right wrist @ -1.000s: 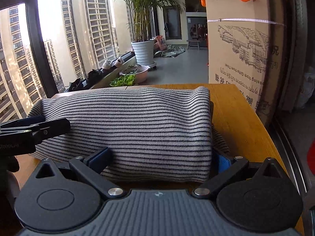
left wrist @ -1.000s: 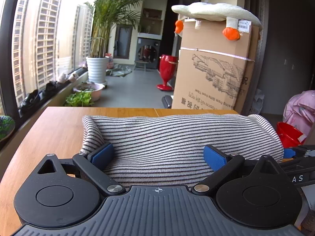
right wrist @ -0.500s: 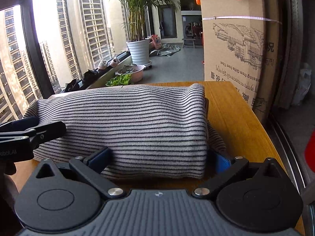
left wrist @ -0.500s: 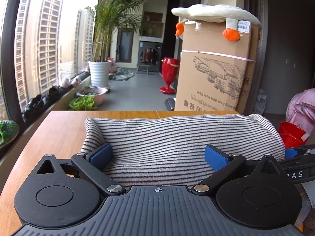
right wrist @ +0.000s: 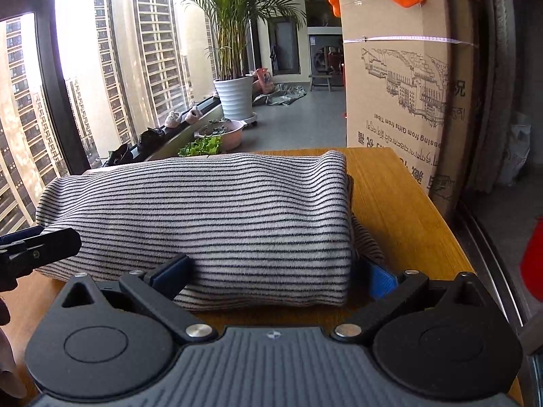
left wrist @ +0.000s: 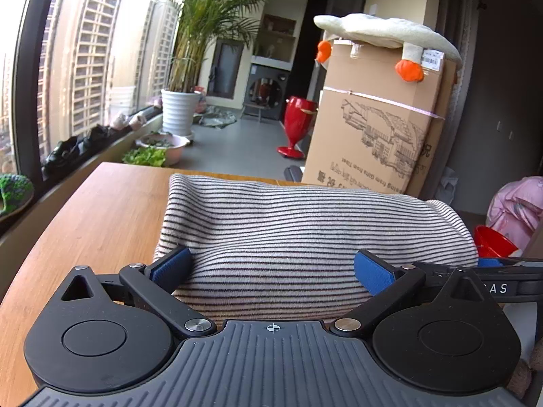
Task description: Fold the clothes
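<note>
Both wrist views show slight change over the last second: the striped garment (left wrist: 305,237) now fills more of each frame, its near edge a little further in between the blue pads, and the room behind has shifted a touch.

Left gripper (left wrist: 271,268): jaws spread wide. Its left blue pad (left wrist: 171,266) presses against the garment's near left corner, and the right pad (left wrist: 373,271) lies against the fabric further along the near edge. The cloth sits between the fingers, not pinched.

Right gripper (right wrist: 275,276): jaws equally wide. Its left pad (right wrist: 171,273) touches the folded edge, while the right pad (right wrist: 381,279) sits just past the garment's right end, beside a lower layer of cloth that pokes out there. Again nothing is clamped. In the right wrist view the other tool's finger shows at the left edge, level with the garment's far end.

That garment (right wrist: 203,217), cream with thin dark stripes, lies folded into a thick, rounded bundle across the wooden worktop (left wrist: 101,210), its long side facing both cameras.

Beyond the worktop stands a tall cardboard box (left wrist: 376,129) with a white plush toy (left wrist: 380,32) draped on top, orange feet hanging down. A potted palm (right wrist: 234,68) in a white ribbed pot stands by the big window (right wrist: 112,78), shoes line the sill, and a red stool (left wrist: 297,125) stands on the grey floor. High-rise blocks fill the view outside.
</note>
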Available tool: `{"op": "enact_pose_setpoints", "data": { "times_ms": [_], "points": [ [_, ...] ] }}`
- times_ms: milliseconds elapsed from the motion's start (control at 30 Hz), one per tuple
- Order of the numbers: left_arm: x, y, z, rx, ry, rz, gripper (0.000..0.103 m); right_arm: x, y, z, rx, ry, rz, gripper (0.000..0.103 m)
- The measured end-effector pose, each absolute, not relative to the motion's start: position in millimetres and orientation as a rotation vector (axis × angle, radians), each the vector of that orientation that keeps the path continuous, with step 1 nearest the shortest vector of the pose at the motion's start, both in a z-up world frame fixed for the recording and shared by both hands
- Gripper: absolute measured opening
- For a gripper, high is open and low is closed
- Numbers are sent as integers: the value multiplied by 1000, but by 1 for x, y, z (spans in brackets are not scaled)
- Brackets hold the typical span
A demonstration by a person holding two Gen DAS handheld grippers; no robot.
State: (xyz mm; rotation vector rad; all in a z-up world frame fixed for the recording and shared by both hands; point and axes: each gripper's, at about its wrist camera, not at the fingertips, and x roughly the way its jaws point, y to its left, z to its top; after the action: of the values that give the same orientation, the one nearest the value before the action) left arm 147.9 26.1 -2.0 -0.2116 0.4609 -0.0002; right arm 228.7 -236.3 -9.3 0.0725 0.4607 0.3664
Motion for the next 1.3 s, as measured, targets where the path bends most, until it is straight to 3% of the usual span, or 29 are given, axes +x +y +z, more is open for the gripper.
{"op": "enact_pose_setpoints", "data": {
  "times_ms": [300, 633, 1300],
  "points": [
    [146, 29, -3, -220, 461, 2, 103, 205, -248, -2, 116, 286, 369, 103],
    [144, 31, -4, -235, 455, 5, 103, 232, -193, -6, -92, 496, 482, 103],
    [147, 27, -3, -224, 468, 51, 103, 227, -201, -7, -40, 490, 421, 103]
  ]
}}
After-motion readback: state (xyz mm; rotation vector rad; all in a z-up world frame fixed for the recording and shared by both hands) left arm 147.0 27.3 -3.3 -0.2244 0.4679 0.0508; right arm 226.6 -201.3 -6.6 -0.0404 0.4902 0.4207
